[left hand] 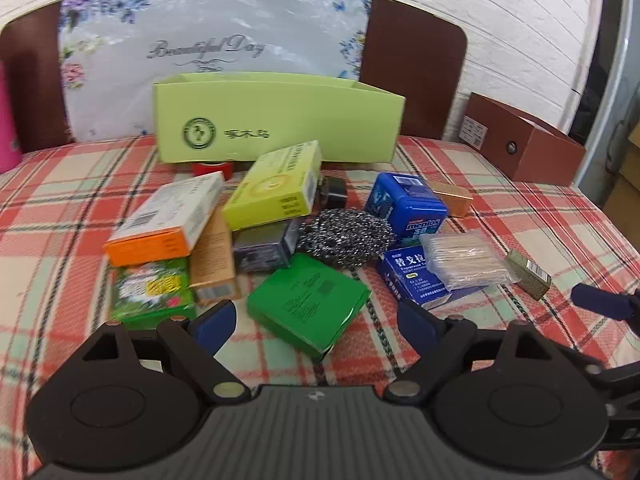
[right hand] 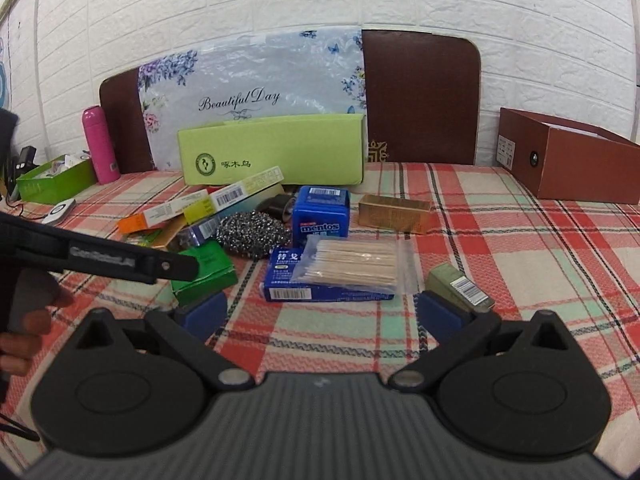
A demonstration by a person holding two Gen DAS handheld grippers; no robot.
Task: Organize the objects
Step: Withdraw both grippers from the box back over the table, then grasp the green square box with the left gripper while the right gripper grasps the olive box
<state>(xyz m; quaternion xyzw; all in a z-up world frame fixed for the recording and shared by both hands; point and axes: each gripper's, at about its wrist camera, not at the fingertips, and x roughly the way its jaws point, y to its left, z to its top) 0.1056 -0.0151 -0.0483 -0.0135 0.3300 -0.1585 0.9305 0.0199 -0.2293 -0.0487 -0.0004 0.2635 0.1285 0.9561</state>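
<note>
Both tongs hover low over the plaid tabletop (right hand: 500, 216), level and pointed toward the wall. The left tongs (left hand: 316, 326) are spread wide with nothing between the blue pads, which flank the near corner of a flat green box (left hand: 308, 304). The right tongs (right hand: 320, 316) are likewise spread and empty, the right pad just beside a small olive box (right hand: 460, 284) with a barcode; in the right wrist view the left tool's black arm crosses the left side, with part of the person's hand blurred at the edge. The clutter to be organized lies in a loose heap in the middle of the cloth: a coiled steel wire scourer (left hand: 346, 236), rough and glinting; a glossy blue Mentos tub (left hand: 408, 204) with rounded corners; a clear plastic pack of wooden toothpicks (left hand: 464, 260) lying on a flat blue carton (left hand: 412, 280); a yellow-green carton (left hand: 276, 188) tilted on others; a white and orange carton (left hand: 168, 220); a shiny gold box (right hand: 394, 214). Behind the heap stands an open pale green cardboard box (left hand: 276, 118); a brown cardboard box (right hand: 568, 160) sits well apart to the right. A red item behind the cartons is mostly hidden. A pink bottle (right hand: 98, 144) stands far left, beside a small green tray whose contents are hard to make out.
</note>
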